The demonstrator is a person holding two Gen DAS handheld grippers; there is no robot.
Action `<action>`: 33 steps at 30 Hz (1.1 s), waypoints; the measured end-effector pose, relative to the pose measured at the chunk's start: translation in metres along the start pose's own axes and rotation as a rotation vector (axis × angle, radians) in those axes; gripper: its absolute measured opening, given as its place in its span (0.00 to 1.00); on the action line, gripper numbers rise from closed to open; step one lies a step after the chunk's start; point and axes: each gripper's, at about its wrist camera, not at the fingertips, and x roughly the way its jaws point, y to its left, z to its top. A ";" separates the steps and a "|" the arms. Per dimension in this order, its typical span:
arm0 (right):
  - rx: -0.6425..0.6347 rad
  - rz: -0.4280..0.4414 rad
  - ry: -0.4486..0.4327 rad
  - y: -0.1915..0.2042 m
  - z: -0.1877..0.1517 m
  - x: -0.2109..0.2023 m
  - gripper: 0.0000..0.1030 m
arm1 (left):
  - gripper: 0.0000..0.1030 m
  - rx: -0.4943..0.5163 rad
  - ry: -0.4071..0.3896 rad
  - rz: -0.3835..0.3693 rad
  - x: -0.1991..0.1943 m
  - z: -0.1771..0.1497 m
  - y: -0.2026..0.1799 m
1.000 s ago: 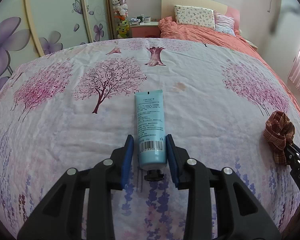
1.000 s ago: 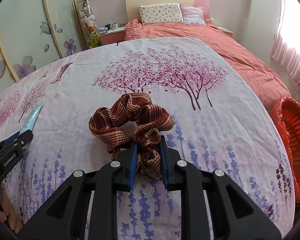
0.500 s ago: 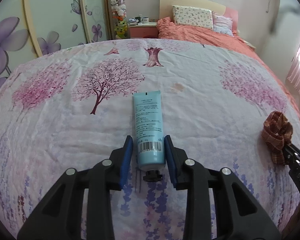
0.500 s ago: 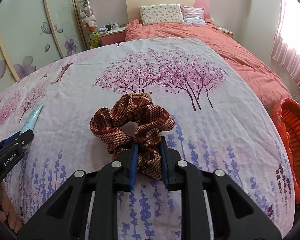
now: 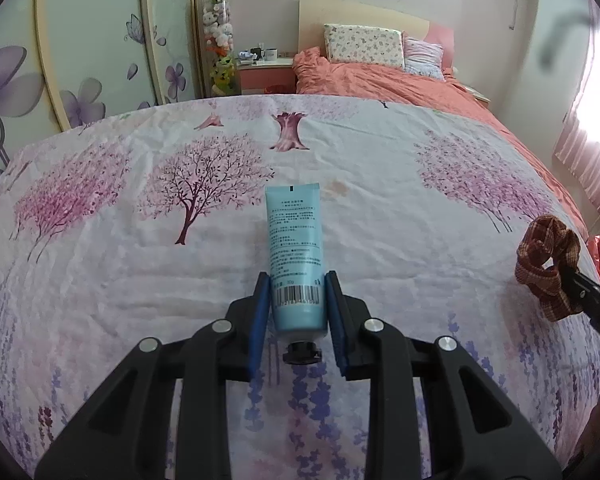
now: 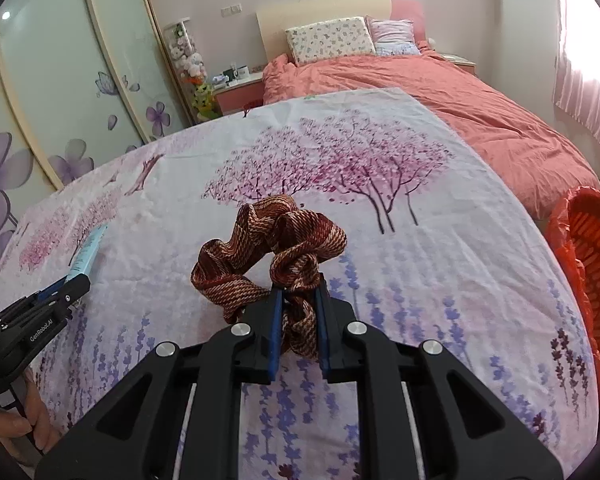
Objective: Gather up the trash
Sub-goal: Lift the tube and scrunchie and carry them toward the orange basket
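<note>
Tube (image 5: 296,256) print too small to read. Scrunchie (image 6: 272,252) lower fold hidden between right gripper (image 6: 299,322) pads. Basket (image 6: 592,280) cut off at frame edge. Nightstand (image 5: 265,65) items too small to identify.

Coral-quilted bed (image 6: 440,96), beige headboard (image 5: 364,20), flower-painted wardrobe doors (image 5: 80,52), bright curtained window (image 6: 584,80).

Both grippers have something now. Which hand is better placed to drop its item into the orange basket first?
Right. The right gripper is closing on the scrunchie, and the orange basket sits just beyond it. The left gripper, clamping the blue tube, is farther away.
</note>
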 end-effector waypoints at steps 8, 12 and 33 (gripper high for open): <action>0.048 0.022 -0.036 -0.017 0.007 -0.020 0.14 | 0.27 0.025 -0.024 -0.002 -0.015 0.008 -0.014; 0.063 0.022 -0.060 -0.026 0.011 -0.031 0.14 | 0.27 0.042 -0.046 -0.016 -0.028 0.013 -0.028; 0.182 -0.085 -0.233 -0.116 0.016 -0.114 0.14 | 0.27 0.184 -0.128 -0.232 -0.094 0.021 -0.157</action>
